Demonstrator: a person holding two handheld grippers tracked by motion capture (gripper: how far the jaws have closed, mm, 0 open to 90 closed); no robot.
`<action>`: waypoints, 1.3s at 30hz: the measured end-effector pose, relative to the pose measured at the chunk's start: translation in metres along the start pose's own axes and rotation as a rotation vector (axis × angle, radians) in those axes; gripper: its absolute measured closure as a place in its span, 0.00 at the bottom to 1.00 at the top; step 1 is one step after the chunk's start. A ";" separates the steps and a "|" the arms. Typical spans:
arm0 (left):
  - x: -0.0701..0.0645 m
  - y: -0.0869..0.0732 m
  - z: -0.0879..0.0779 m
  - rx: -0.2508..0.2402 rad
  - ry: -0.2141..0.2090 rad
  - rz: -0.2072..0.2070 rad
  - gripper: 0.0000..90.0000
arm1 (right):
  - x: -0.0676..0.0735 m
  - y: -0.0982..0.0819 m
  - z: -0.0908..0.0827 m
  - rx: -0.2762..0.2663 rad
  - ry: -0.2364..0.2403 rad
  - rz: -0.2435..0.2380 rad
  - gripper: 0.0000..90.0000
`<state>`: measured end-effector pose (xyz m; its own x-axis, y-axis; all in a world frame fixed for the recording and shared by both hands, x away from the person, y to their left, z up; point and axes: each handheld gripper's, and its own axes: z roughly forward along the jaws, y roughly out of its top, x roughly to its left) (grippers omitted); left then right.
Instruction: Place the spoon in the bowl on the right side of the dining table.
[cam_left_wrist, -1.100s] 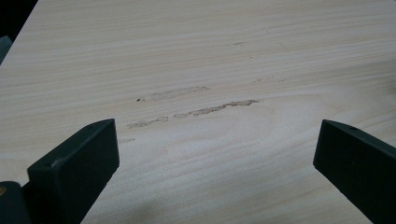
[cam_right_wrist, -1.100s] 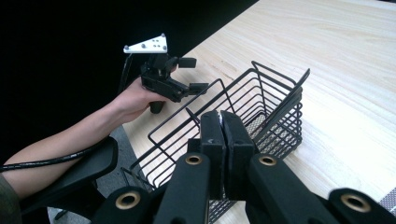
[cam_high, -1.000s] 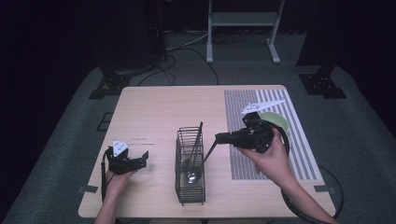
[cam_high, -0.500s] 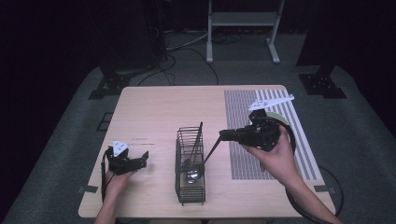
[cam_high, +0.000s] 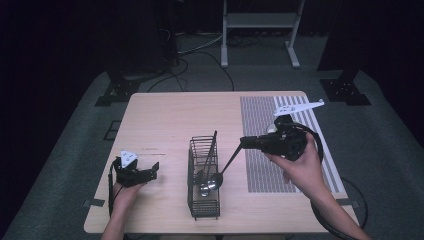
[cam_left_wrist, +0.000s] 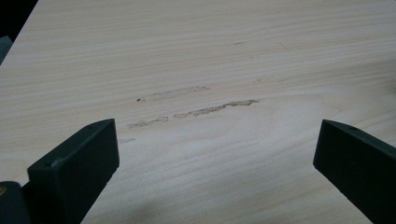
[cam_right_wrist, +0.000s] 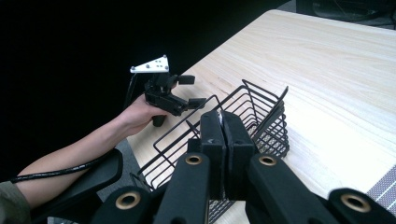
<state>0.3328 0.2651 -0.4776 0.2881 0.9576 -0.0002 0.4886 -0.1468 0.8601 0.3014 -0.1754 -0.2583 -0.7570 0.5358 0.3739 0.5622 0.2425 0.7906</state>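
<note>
The right gripper (cam_high: 244, 142), jaws clamped on a black-handled steel ladle (cam_high: 214, 181), has swung it into the black wire basket (cam_high: 204, 207) near the wooden table's (cam_high: 165, 115) front edge, while the left gripper (cam_high: 152, 170) rests wide open.

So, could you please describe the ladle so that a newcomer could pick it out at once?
On the pale wooden table stands a black wire basket. The shiny metal ladle leans into it, black handle clamped by the right gripper; a second utensil beside it stands untouched.
</note>
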 end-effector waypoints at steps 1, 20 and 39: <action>0.000 0.000 0.000 0.000 0.000 0.000 0.00 | 0.000 0.000 -0.001 -0.001 0.000 -0.001 0.98; 0.000 0.000 0.000 0.000 0.001 0.002 0.00 | -0.006 -0.004 -0.012 -0.012 -0.003 0.022 0.98; 0.000 0.000 0.000 0.003 0.001 0.004 0.00 | -0.013 -0.009 -0.020 -0.022 0.000 0.042 0.98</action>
<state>0.3329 0.2648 -0.4776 0.2894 0.9572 0.0040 0.4894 -0.1516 0.8588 0.2994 -0.2007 -0.2606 -0.7328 0.5451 0.4074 0.5863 0.2017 0.7846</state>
